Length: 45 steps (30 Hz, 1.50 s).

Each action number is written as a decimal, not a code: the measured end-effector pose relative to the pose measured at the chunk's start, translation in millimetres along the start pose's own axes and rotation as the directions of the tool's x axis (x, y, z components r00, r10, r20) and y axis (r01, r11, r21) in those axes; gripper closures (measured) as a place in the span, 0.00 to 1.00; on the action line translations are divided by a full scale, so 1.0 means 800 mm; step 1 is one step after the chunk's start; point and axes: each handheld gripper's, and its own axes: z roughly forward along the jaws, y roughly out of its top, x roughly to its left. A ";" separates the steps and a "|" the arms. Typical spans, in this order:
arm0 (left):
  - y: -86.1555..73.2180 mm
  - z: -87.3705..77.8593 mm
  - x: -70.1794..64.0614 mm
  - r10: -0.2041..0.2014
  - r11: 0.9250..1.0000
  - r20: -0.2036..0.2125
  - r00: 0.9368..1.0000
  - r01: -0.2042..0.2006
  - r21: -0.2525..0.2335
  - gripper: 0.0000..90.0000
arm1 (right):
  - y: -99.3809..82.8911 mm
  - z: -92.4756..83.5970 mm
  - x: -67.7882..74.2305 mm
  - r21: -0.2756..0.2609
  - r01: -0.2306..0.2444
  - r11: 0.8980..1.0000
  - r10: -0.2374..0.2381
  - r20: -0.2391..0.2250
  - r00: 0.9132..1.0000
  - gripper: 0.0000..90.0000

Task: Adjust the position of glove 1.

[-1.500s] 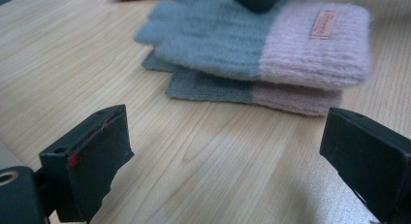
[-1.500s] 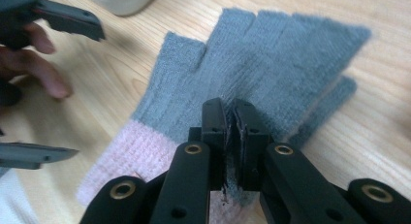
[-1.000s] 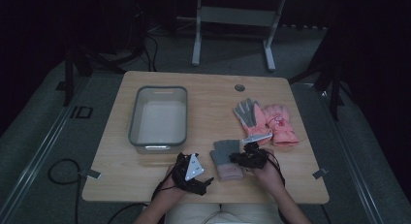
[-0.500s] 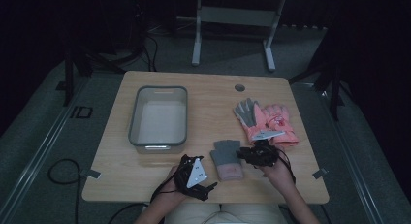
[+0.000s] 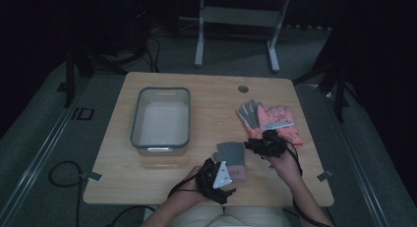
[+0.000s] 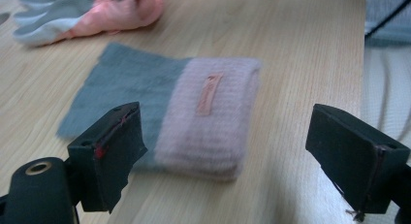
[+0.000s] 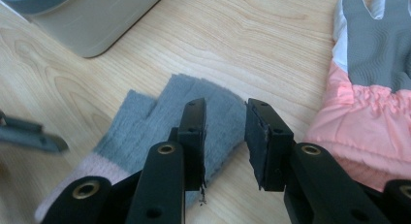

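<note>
A small knitted glove [image 5: 228, 151], grey with a pink cuff, lies flat near the table's front edge. The left gripper view shows this glove [image 6: 194, 107] cuff first. My left gripper [image 5: 226, 178] is beside the cuff; its jaws [image 6: 228, 127] stand wide open and have just been closing, the glove beyond them and untouched. My right gripper [image 5: 253, 146] hovers over the glove's grey end [image 7: 160, 122]. Its jaws [image 7: 225, 122] have just been opening, with a narrow gap and nothing between them. A pair of pink and grey gloves [image 5: 275, 121] [image 7: 368, 112] [image 6: 121, 13] lies to the right.
A grey plastic bin [image 5: 160, 92] [image 7: 87, 35] sits at the table's left middle. A round cable hole [image 5: 243, 88] marks the far edge of the wooden table [image 5: 206, 109]. Cables trail on the floor at the left, and a metal stand rises behind the table.
My right gripper has lifted off the knitted glove and its jaws have parted slightly. My left gripper has slid right, up to the glove's pink cuff.
</note>
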 end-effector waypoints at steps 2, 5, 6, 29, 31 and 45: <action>0.003 0.007 0.000 0.036 0.999 0.009 0.999 -0.036 0.007 0.14 | 0.002 0.003 -0.002 0.004 0.003 1.000 -0.003 -0.002 1.000 0.77; 0.006 0.013 0.001 0.070 0.997 0.014 0.997 -0.070 -0.010 0.20 | 0.006 0.010 -0.004 0.016 -0.002 1.000 0.002 0.001 1.000 0.77; 0.007 0.016 0.002 0.080 0.997 0.015 0.997 -0.080 -0.004 0.23 | 0.007 0.013 -0.005 0.018 -0.006 1.000 0.006 -0.001 1.000 0.77; -0.004 0.033 0.014 0.138 0.984 -0.004 0.990 -0.136 0.111 0.57 | -0.007 0.084 -0.020 0.151 -0.080 0.985 0.080 0.008 0.997 0.55; -0.005 0.033 0.019 0.127 0.986 0.015 0.992 -0.128 0.103 0.60 | -0.008 0.084 -0.021 0.138 -0.098 0.986 0.100 -0.006 0.995 0.57; -0.012 0.026 0.028 0.099 0.992 0.017 0.995 -0.100 0.076 0.72 | -0.005 0.094 -0.002 0.125 -0.072 0.990 0.086 -0.111 0.990 0.81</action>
